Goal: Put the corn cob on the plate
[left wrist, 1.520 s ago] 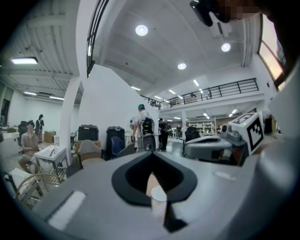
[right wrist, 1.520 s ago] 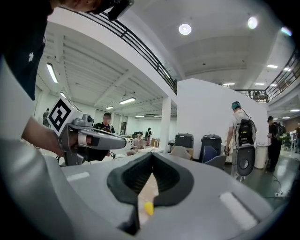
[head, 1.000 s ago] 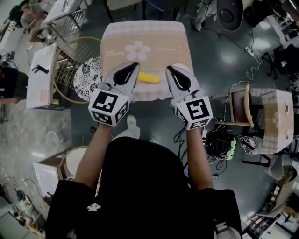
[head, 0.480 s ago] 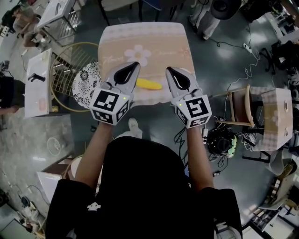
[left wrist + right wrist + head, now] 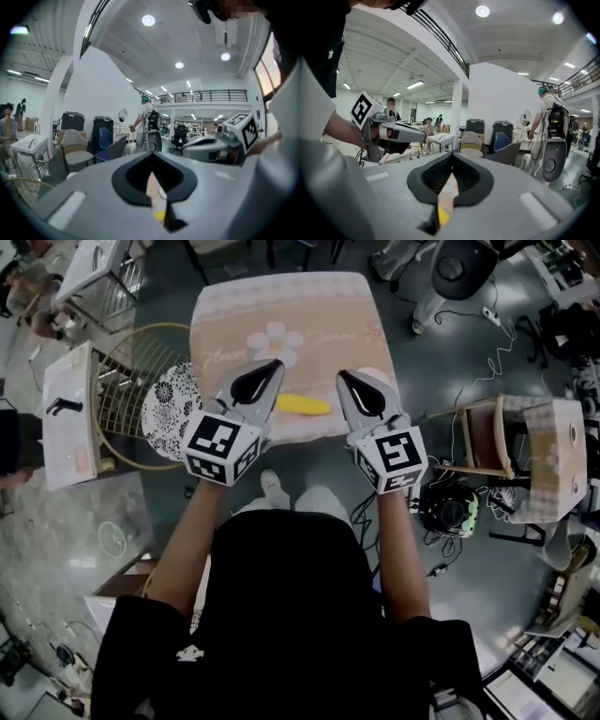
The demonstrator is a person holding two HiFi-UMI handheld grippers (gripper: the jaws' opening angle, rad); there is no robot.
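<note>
- While both tools hover over the near edge of the desk (image 5: 309, 306) with the peach flowered cloth, the yellow corn cob (image 5: 303, 405) lies on the cloth between them, untouched.
- The left hand-held gripper (image 5: 275, 365) and the right hand-held gripper (image 5: 341, 375) both have their jaws pressed together, with nothing inside; one must open before descending.
- The cob is round and may roll, so I would grasp it across its middle.
- The black-and-white patterned plate (image 5: 169, 399) sits off the desk at the left, apparently on a round wire frame (image 5: 127, 381), so the left side is nearer.
</note>
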